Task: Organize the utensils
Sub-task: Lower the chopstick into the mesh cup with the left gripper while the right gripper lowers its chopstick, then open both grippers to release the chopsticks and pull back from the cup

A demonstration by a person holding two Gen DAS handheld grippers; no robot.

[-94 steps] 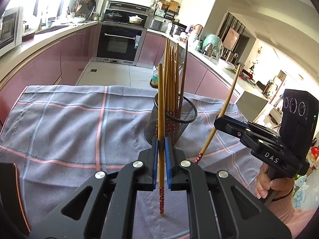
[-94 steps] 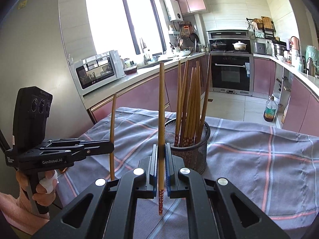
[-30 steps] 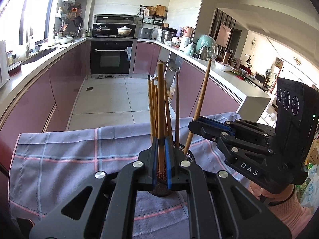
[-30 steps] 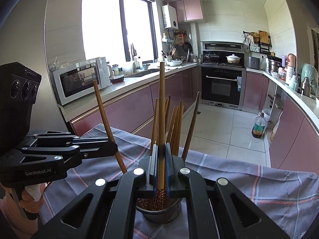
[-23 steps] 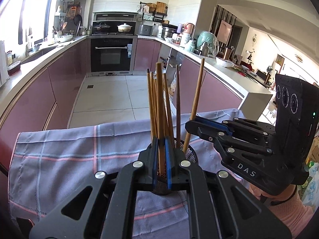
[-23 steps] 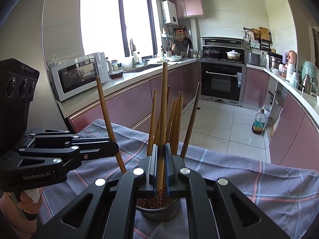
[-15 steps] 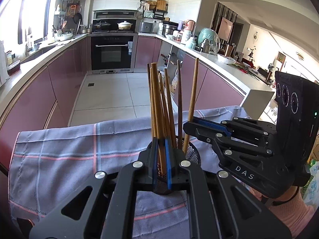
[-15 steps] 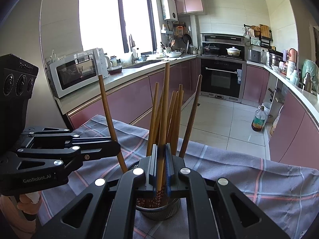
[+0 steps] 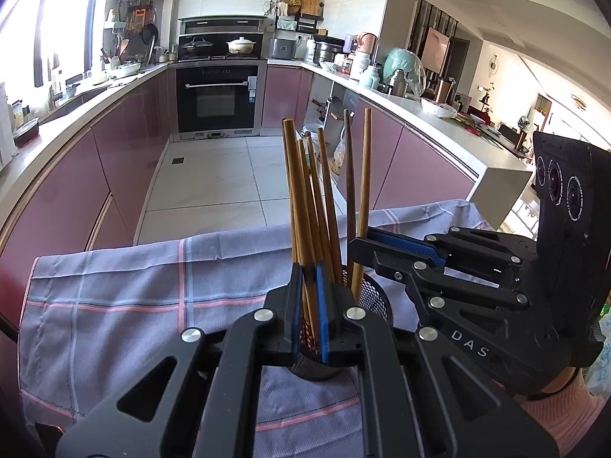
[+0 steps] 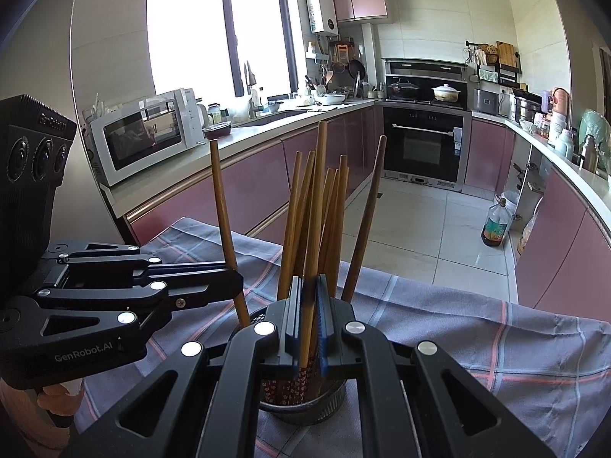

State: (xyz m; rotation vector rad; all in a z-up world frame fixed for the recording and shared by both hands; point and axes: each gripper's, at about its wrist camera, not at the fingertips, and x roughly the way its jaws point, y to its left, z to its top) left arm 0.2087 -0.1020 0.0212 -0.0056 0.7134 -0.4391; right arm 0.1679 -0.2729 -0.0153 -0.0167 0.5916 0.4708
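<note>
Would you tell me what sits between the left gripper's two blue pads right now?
In the left wrist view, a wooden chopstick is clamped between the left gripper pads, its lower end already down inside the mesh holder.

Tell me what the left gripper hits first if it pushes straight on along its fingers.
Probably the mesh holder directly ahead of the left gripper, which is shut on a chopstick; depth is unclear.
</note>
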